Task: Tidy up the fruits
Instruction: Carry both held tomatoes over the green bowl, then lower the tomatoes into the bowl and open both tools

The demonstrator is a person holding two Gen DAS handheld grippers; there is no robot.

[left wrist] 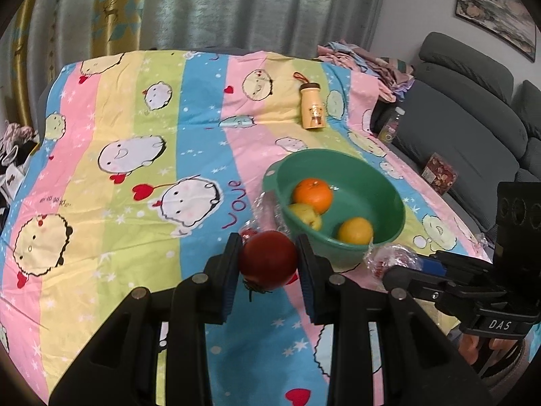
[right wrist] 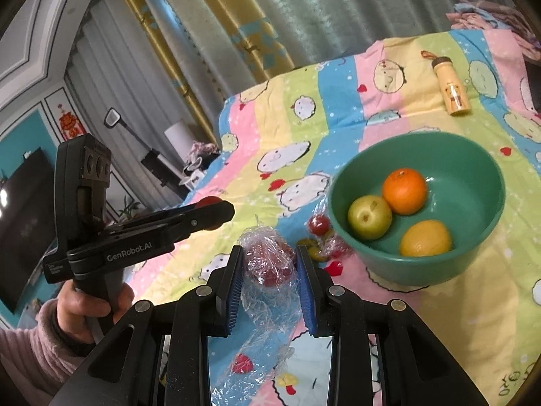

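Note:
My left gripper (left wrist: pixel 268 264) is shut on a red tomato (left wrist: pixel 268 258) and holds it above the striped cartoon cloth (left wrist: pixel 135 176), just left of the green bowl (left wrist: pixel 382 182). The bowl holds an orange (left wrist: pixel 312 194), a yellow-green apple (left wrist: pixel 306 215) and a lemon (left wrist: pixel 355 230). My right gripper (right wrist: pixel 269 264) is shut on a red fruit wrapped in clear plastic film (right wrist: pixel 268 262), near the bowl (right wrist: pixel 473 176). More small fruits in film (right wrist: pixel 319 225) lie beside the bowl's left wall. The left gripper (right wrist: pixel 216 215) also shows in the right wrist view.
A yellow bottle (left wrist: pixel 312 105) lies on the cloth behind the bowl. A grey sofa (left wrist: pixel 473 108) with a jar (left wrist: pixel 392 125) and a red box (left wrist: pixel 439 172) stands to the right. Curtains hang behind the table. Clothes (left wrist: pixel 365 57) are piled at the far right corner.

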